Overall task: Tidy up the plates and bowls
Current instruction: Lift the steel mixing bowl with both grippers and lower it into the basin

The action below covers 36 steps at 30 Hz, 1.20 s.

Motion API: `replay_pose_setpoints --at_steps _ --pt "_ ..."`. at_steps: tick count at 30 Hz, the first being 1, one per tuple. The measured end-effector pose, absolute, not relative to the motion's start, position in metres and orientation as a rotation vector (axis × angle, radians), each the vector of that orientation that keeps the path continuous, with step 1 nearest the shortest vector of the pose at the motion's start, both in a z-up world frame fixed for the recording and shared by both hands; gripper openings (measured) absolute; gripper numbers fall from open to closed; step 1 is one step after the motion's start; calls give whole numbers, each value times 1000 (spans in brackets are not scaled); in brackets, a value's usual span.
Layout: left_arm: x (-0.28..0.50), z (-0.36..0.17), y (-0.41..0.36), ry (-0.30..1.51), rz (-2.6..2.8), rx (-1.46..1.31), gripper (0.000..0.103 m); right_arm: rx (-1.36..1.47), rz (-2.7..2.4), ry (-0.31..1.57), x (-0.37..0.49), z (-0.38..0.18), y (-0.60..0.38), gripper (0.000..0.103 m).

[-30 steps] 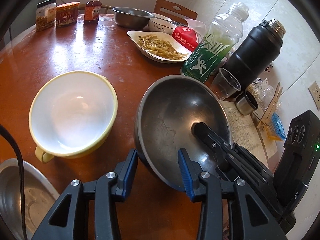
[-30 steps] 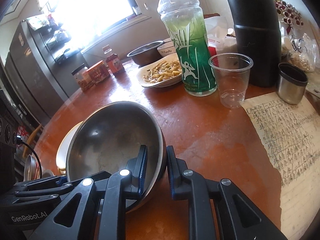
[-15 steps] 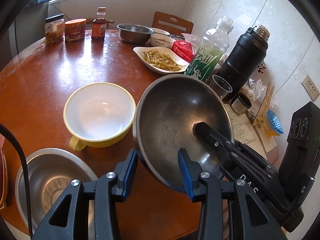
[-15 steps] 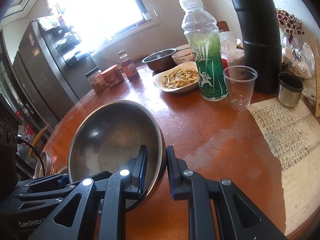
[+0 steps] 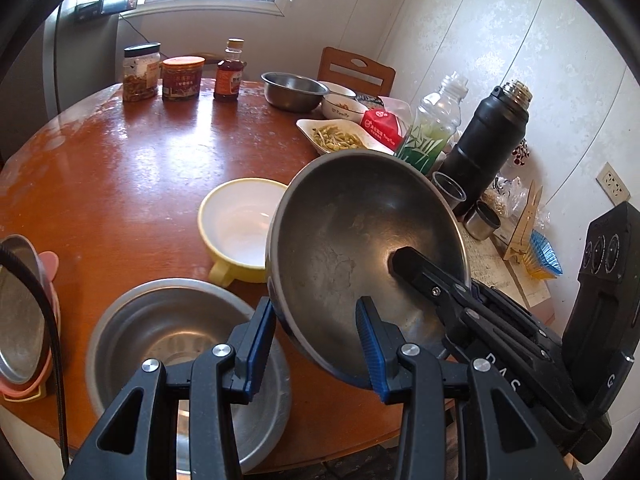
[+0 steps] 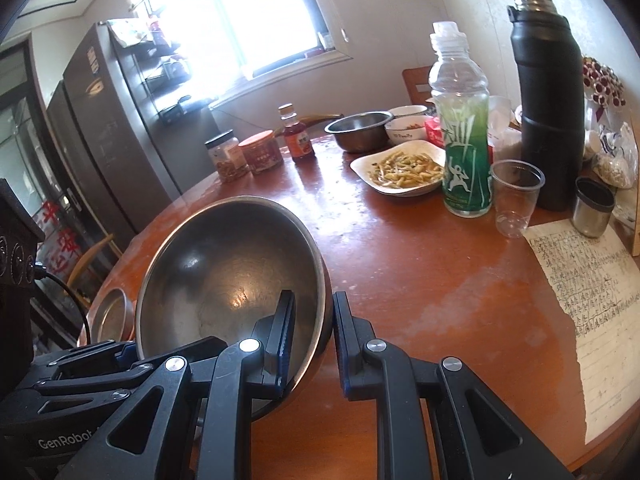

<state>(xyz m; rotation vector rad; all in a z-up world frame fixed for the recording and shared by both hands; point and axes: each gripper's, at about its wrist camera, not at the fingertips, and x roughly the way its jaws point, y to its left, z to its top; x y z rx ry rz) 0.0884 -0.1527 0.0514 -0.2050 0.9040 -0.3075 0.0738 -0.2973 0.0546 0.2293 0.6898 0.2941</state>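
Observation:
A large dark steel bowl [image 5: 352, 232] hangs tilted in the air above the round wooden table [image 5: 120, 168]. My right gripper [image 6: 314, 336] is shut on its rim, one finger inside and one outside; the bowl also shows in the right wrist view [image 6: 224, 272]. My left gripper [image 5: 316, 340] has its jaws apart around the bowl's near rim, not pressing it. Below, a steel bowl [image 5: 176, 344] sits at the table's near edge. A yellow-rimmed white bowl with a handle [image 5: 240, 224] stands behind it.
A steel lid on a pink dish [image 5: 20, 312] sits at the left edge. Far side: jars [image 5: 140, 72], a sauce bottle [image 5: 229, 70], a steel bowl [image 5: 294, 90], a plate of food [image 5: 340, 140]. Right: a green bottle [image 6: 464, 140], black flask [image 6: 548, 112], plastic cup [image 6: 514, 196], paper sheet [image 6: 592, 304].
The right gripper has lifted the dark steel bowl higher and toward the near edge. The left gripper rose with it, bringing the near steel bowl and the lid into view.

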Motion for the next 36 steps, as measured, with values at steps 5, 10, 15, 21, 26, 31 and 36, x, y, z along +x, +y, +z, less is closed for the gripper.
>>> replay_pose_setpoints --at_steps 5,10,15,21,26,31,36 --pt "79 57 -133 879 -287 -222 42 202 321 681 67 61 -276 19" --pt "71 59 -115 861 -259 -227 42 185 347 679 61 65 -257 19" --pt "64 60 -96 854 -230 -234 42 153 375 668 56 69 -237 19" --pt "56 60 -78 846 -213 -252 42 148 409 673 52 71 -221 19" --pt "50 61 -66 845 -197 -255 42 144 433 676 49 71 -212 19" --pt "46 62 -57 841 -174 -267 42 138 449 682 46 69 -205 19" --pt "50 51 -51 879 -144 -266 42 133 462 722 52 58 -197 20"
